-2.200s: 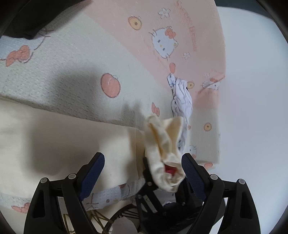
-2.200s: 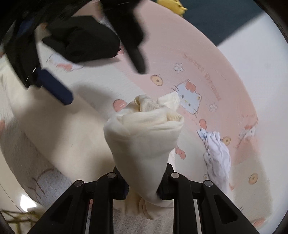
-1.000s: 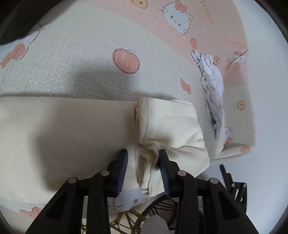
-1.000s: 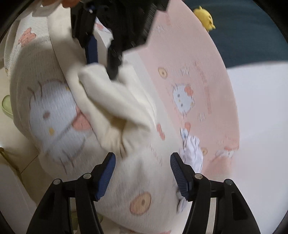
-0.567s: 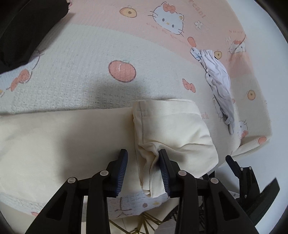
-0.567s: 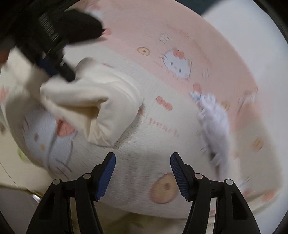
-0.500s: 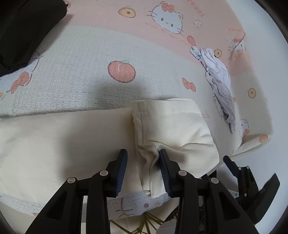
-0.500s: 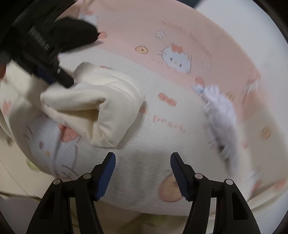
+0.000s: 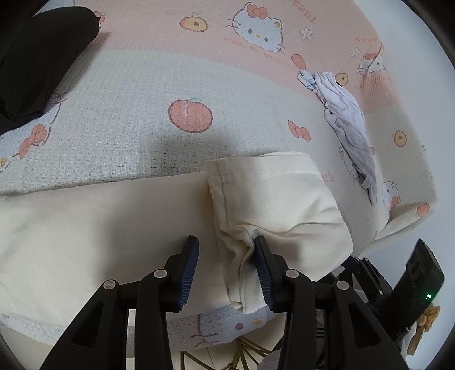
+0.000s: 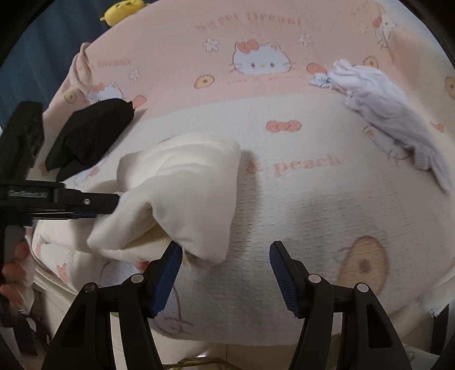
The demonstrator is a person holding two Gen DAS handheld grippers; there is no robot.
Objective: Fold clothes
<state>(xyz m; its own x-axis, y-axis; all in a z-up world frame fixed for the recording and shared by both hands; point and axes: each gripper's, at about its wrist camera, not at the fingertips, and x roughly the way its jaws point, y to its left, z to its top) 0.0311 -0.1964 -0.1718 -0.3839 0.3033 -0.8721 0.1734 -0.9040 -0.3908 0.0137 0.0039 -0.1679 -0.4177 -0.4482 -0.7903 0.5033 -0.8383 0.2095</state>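
Note:
A cream garment (image 9: 270, 205) lies on the Hello Kitty blanket (image 9: 142, 128), its right end folded back over itself. My left gripper (image 9: 224, 250) is partly open over that fold; the bunched edge rests against its right finger, and the left finger is clear of it. In the right wrist view the fold (image 10: 184, 182) tents up where the left gripper (image 10: 85, 202) reaches in from the left. My right gripper (image 10: 224, 256) is open, with nothing between its fingers; its left fingertip sits at the fold's lower edge.
A crumpled white-grey garment (image 9: 347, 113) (image 10: 392, 113) lies at the blanket's right. A black garment (image 9: 37, 57) (image 10: 91, 133) lies far left. The blanket edge hangs down just in front. A hand (image 10: 14, 264) shows at lower left, and a yellow toy (image 10: 122, 11) beyond the bed.
The right gripper let go of the cream bundle and drew back to the fold's right side. The left gripper narrowed around the laid-down fold and has stayed there.

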